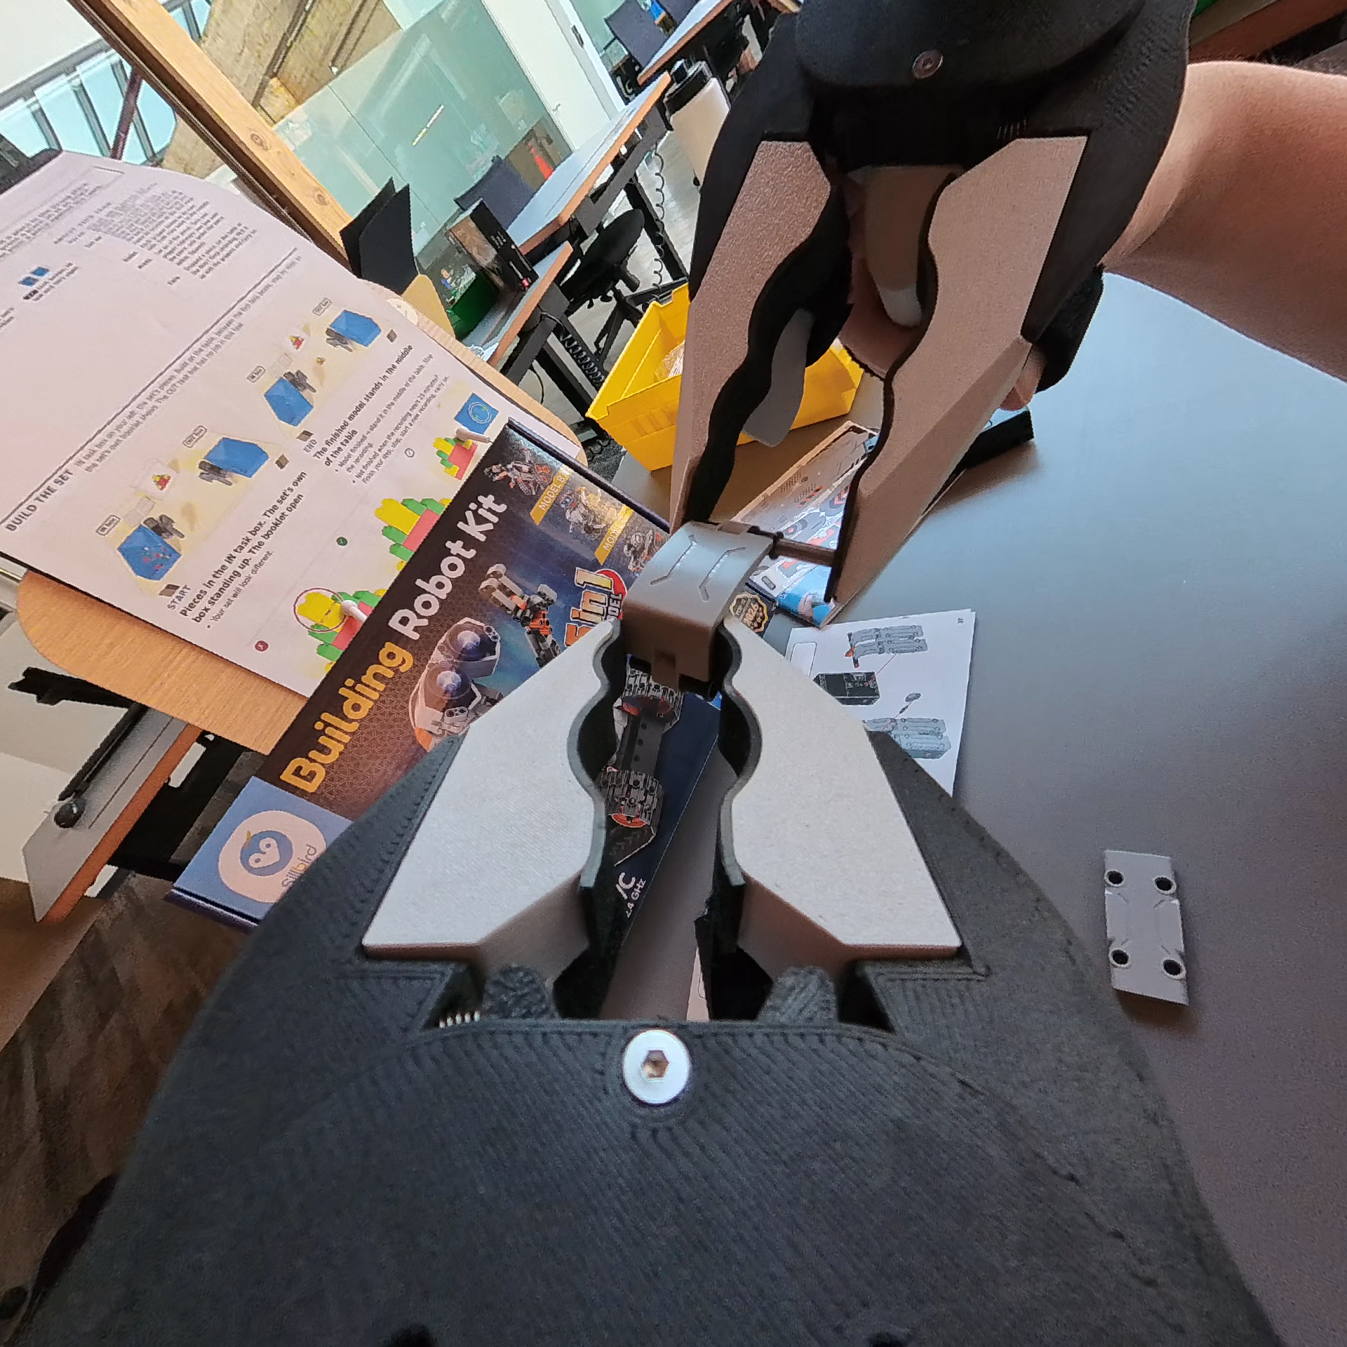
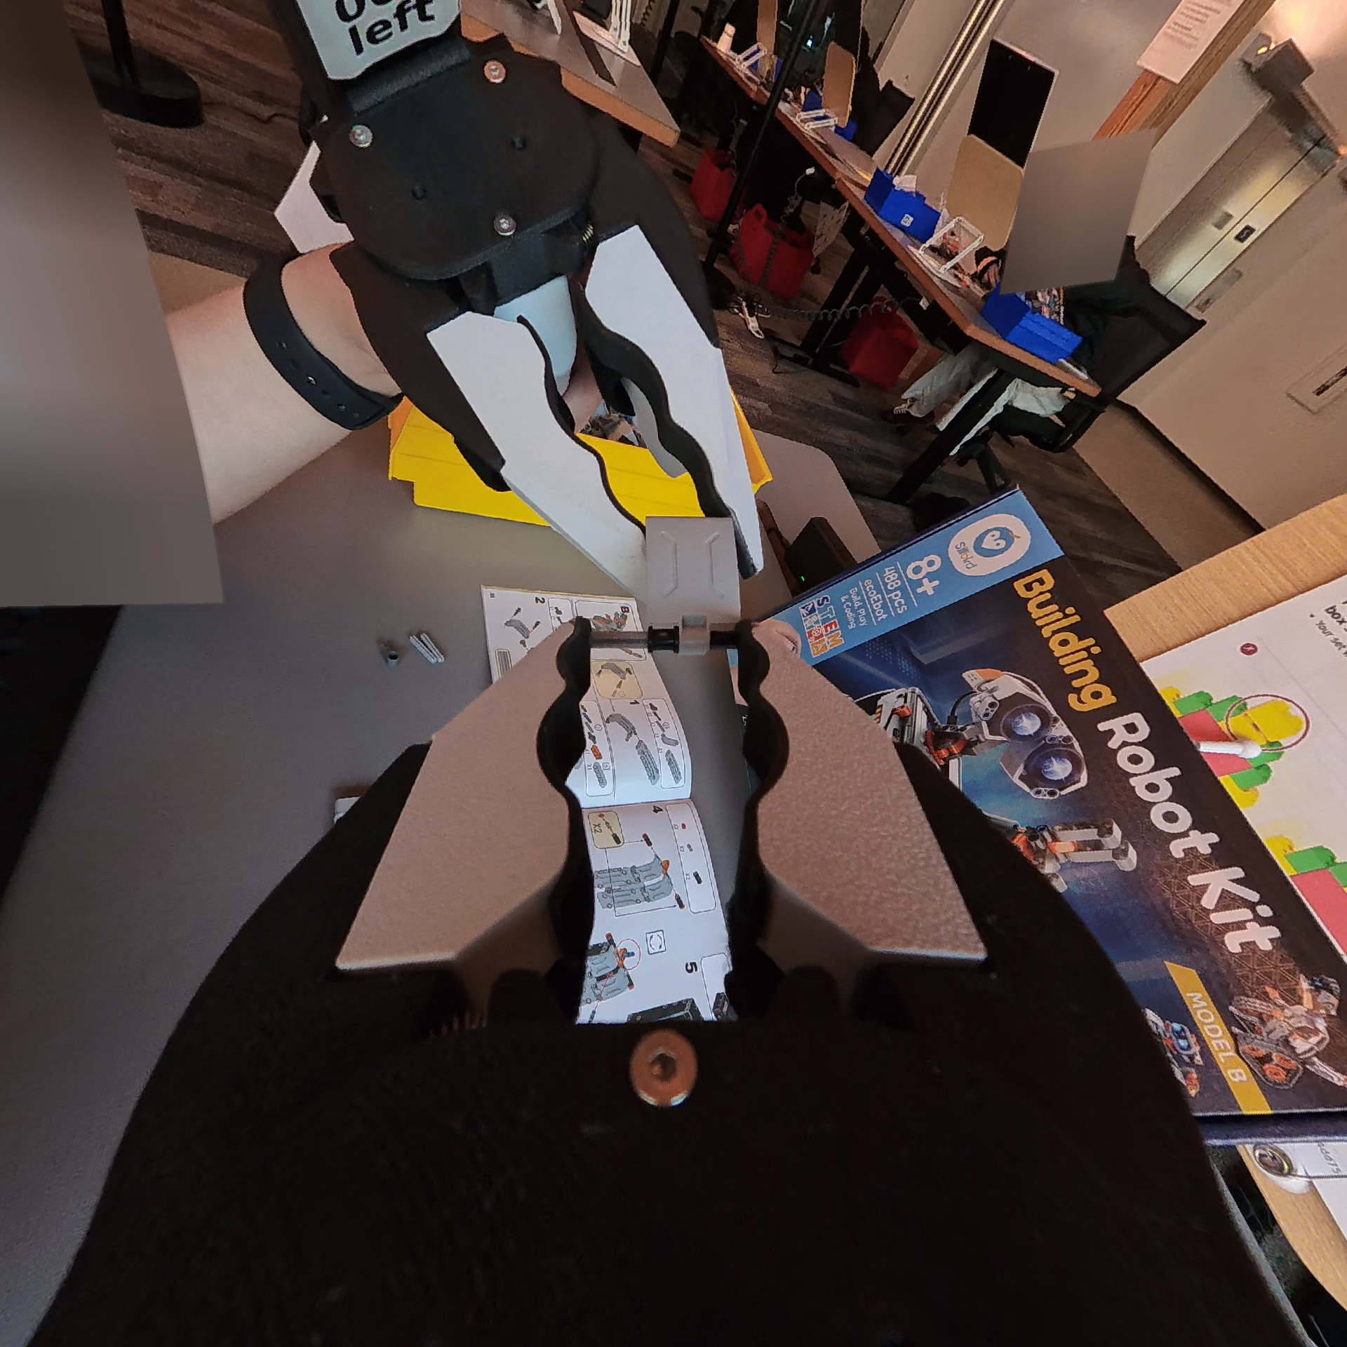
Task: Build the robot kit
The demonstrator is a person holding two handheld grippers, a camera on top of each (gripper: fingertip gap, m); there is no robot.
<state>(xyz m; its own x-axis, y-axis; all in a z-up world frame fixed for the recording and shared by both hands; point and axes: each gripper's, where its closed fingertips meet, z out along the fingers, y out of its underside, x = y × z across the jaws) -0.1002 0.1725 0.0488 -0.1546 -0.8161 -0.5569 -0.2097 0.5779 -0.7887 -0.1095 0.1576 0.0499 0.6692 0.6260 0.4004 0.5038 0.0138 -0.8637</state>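
Grippers: two in view. The left gripper (image 1: 674,641) pinched the curved grey panel piece (image 1: 692,583) between its tips; the right gripper (image 2: 660,634) was closed on the thin black axle (image 2: 627,635) that ran across between its tips.
Held assembly: one grey panel piece (image 2: 691,565) with a small grey connector on the black axle, held above the desk (image 1: 1166,583) between the two grippers, over the printed material.
Loose parts on the desk: one flat grey plate with four holes (image 1: 1144,936), lying well apart to the right in the left wrist view; two small grey pins (image 2: 415,647) side by side in the right wrist view.
Printed items: one kit box with a robot picture (image 2: 1057,765), one open instruction booklet (image 2: 641,838) under the right gripper, one large instruction sheet (image 1: 182,379) on a wooden board.
Bins: one yellow bin (image 1: 649,393) behind the grippers.
Hidden or unclear: the booklet was mostly covered by the gripper fingers; the far end of the axle was lost behind a fingertip; how the connector joined the panel could not be made out; the bin's contents were unreadable.
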